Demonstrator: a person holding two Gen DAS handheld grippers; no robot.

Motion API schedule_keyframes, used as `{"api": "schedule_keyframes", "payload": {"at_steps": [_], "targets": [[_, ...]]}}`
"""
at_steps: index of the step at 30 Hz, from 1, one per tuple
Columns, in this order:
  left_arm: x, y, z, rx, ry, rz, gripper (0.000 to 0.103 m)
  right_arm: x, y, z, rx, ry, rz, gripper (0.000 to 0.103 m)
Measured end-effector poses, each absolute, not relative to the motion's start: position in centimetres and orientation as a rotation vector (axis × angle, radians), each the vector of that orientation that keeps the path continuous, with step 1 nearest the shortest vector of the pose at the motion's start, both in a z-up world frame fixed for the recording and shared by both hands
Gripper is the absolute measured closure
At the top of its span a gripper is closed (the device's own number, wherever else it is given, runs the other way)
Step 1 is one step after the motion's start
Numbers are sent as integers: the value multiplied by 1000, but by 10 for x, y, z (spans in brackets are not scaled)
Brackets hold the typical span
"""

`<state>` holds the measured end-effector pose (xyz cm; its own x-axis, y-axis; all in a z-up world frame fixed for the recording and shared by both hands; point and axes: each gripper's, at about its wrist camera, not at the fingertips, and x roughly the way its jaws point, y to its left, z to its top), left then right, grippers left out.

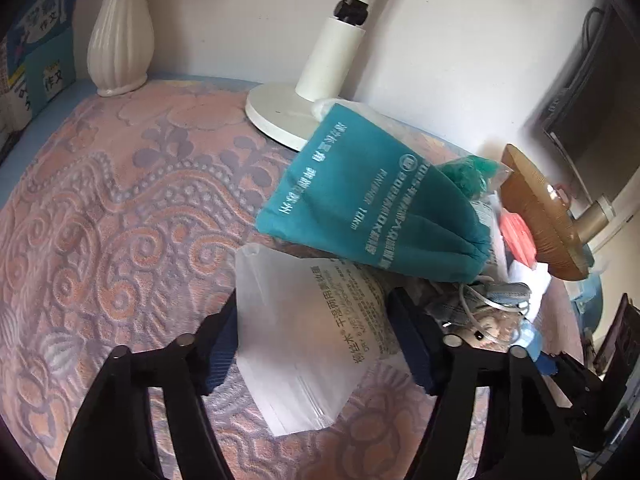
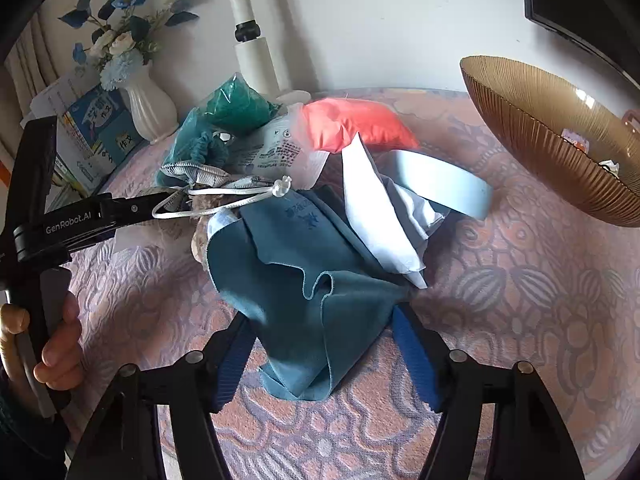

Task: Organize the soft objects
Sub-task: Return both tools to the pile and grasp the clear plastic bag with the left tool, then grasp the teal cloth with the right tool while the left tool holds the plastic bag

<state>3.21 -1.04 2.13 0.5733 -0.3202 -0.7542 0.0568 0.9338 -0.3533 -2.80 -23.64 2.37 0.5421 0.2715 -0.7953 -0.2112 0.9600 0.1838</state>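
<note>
A frosted white pouch (image 1: 304, 344) with printed text lies on the patterned cloth, and my left gripper (image 1: 312, 336) is closed on it with a blue pad against each side edge. Behind it a teal drawstring bag (image 1: 360, 200) leans on a heap of soft things. In the right wrist view a blue cloth (image 2: 304, 280) droops off that heap, ruffled between the pads of my right gripper (image 2: 322, 352), which touch it on both sides. The left gripper (image 2: 132, 208) reaches in from the left, held by a hand (image 2: 56, 340).
A ribbed brown bowl (image 2: 560, 136) stands at the right. The heap holds an orange-red packet (image 2: 352, 124), a white packet (image 2: 376, 216), a pale blue band (image 2: 440, 184) and a green pom-pom bag (image 2: 236, 104). A lamp base (image 1: 280, 116), white vase (image 1: 120, 40) and books (image 2: 96, 128) line the wall.
</note>
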Motion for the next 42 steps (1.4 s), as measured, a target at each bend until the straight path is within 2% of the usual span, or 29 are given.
{"api": "schedule_keyframes", "payload": {"at_steps": [1, 3, 10, 24, 26, 27, 28, 30, 35, 36, 38, 40, 42], "targets": [[30, -12, 22, -312, 942, -245, 51, -28, -235, 23, 61, 956, 288, 46], [25, -15, 24, -295, 938, -248, 57, -30, -234, 24, 55, 950, 279, 52], [10, -20, 30, -252, 920, -244, 62, -33, -245, 28, 110, 935, 292, 81], [-40, -10, 37, -305, 849, -283, 63, -72, -289, 36, 357, 937, 421, 81], [-41, -9, 31, -322, 846, -286, 63, -77, -290, 41, 347, 921, 400, 75], [-41, -9, 28, -327, 844, -286, 63, -76, -290, 44, 333, 915, 380, 58], [-42, -8, 26, -328, 844, -280, 63, -76, -289, 46, 318, 915, 367, 31], [-43, -8, 27, -331, 832, -286, 63, -71, -282, 48, 301, 934, 365, 6], [-44, -16, 27, -282, 827, -295, 63, -58, -246, 55, 158, 904, 333, 6], [-44, -17, 27, -271, 824, -295, 63, -53, -239, 52, 112, 920, 314, 7], [-45, -19, 28, -255, 816, -291, 63, -42, -226, 45, 38, 946, 288, 17], [-45, -19, 28, -252, 814, -288, 63, -32, -222, 39, 17, 962, 256, 62], [-45, -18, 28, -256, 816, -289, 63, -25, -229, 37, 77, 974, 257, 73]]}}
